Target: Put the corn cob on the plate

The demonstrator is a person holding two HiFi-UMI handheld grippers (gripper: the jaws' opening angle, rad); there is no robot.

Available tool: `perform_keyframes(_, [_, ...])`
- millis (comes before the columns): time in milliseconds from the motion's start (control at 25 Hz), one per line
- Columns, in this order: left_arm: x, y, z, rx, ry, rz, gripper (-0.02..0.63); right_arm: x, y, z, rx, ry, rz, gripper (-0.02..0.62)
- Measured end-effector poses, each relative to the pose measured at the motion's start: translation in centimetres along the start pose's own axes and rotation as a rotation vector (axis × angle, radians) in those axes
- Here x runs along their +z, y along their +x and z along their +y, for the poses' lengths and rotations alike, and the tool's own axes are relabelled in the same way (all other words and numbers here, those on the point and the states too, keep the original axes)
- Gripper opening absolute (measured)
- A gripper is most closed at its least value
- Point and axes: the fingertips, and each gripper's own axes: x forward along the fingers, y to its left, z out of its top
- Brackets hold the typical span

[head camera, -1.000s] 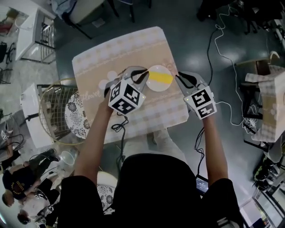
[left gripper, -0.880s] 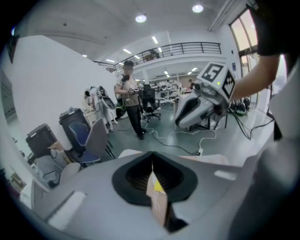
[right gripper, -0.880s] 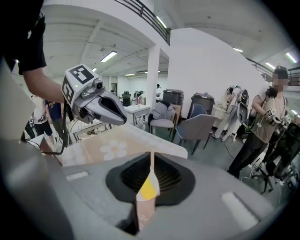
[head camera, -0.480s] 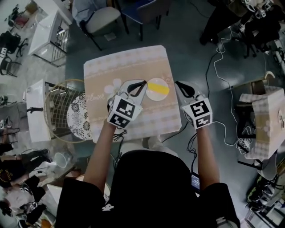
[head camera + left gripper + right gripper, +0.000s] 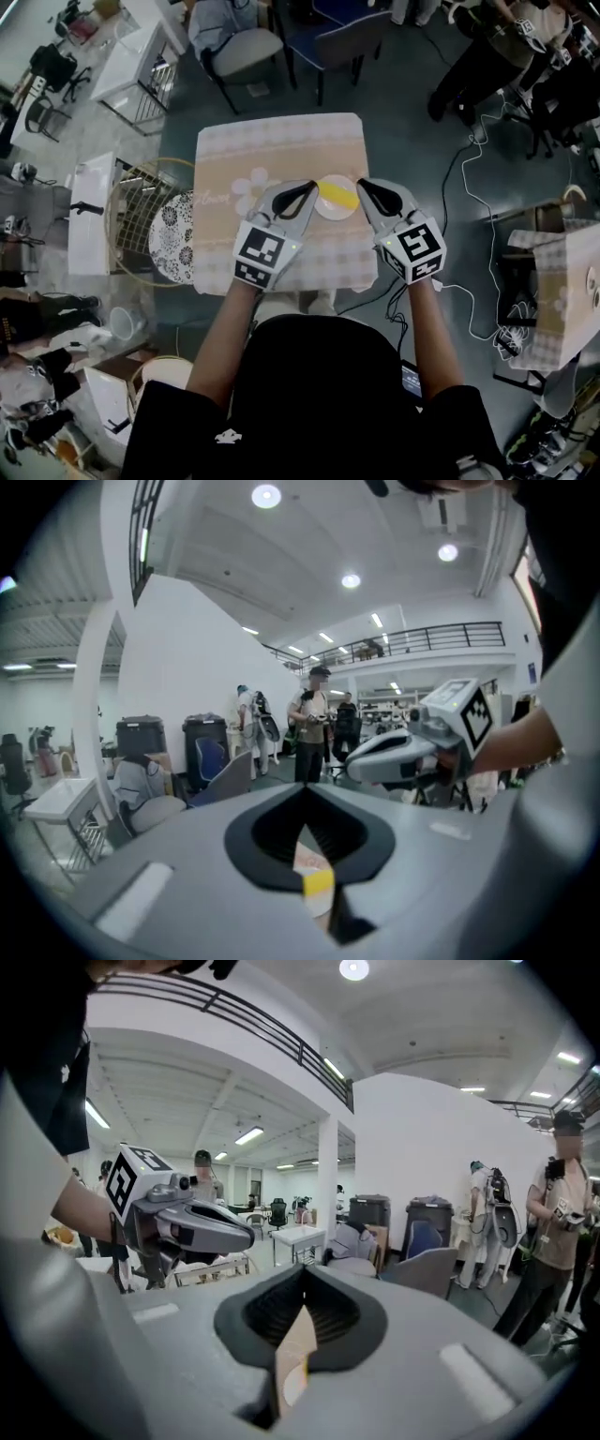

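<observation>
In the head view the yellow corn cob (image 5: 338, 194) lies across a small white plate (image 5: 327, 212) on the beige flowered table (image 5: 272, 150). Both grippers hang above the table's near edge, apart from the cob. My left gripper (image 5: 313, 186) is shut and empty, its tip left of the plate. To the plate's right my right gripper (image 5: 358, 184) is also shut and empty. In the left gripper view the left gripper (image 5: 306, 791) points out into the room, with the cob (image 5: 318, 881) showing below its closed jaws. The right gripper (image 5: 302, 1277) also points out level in its own view.
A round wire basket (image 5: 124, 202) holding a patterned dish (image 5: 171, 239) stands left of the table. Chairs (image 5: 246, 49) stand beyond the far edge. Cables (image 5: 461, 178) trail on the floor at the right. People stand further off in the room.
Both grippers have risen from beside the plate and now point out level, jaws closed. The corn cob stays on the plate. The table looks smaller and farther below.
</observation>
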Motion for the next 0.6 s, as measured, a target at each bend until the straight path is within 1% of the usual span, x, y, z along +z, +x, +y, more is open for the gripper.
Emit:
perform_keyframes(240, [-0.2, -2.0, 0.7, 0.110, -0.042, -0.005, 0.009, 1.9, 0.5, 1.3, 0.104, -0.013, -0.060, 0.002])
perform_keyframes(360, [0.1, -3.8, 1.4, 0.171, -0.073, -0.047, 0.009, 3.0, 0.8, 1.9, 0.129, -0.012, -0.099, 0.002])
perform_keyframes(440, [0.8, -5.1, 1.6, 0.205, -0.068, -0.084, 0.009, 4.3, 0.9, 2.3, 0.141, 0.009, -0.155, 0.002])
perform_keyframes(520, [1.7, -6.2, 1.4, 0.234, -0.038, -0.115, 0.009, 5.4, 0.7, 2.9, 0.157, 0.026, -0.208, 0.002])
perform_keyframes(600, [2.6, -7.0, 1.0, 0.261, -0.015, -0.142, 0.009, 6.2, 0.4, 3.4, 0.168, 0.029, -0.238, 0.002])
